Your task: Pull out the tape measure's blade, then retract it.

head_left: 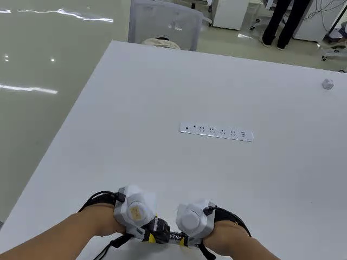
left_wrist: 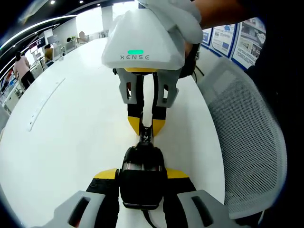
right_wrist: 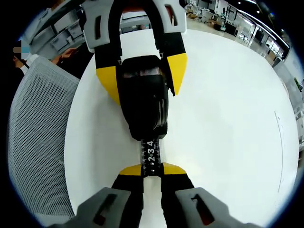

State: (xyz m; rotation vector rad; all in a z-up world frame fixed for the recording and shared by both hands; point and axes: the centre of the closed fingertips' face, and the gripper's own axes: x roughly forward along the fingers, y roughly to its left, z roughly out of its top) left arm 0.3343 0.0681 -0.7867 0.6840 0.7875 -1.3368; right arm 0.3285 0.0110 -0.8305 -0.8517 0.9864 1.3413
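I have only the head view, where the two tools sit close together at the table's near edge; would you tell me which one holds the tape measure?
Observer: The left tool is shut on the black case, one yellow tip on each side.
Operator: What is the right tool doing?
Observer: The right tool faces it and is pinched on the blade.
Operator: How much blade is out?
Observer: Only a short stretch. The printed 2 and 3 show between the case mouth and the right tool's tips.
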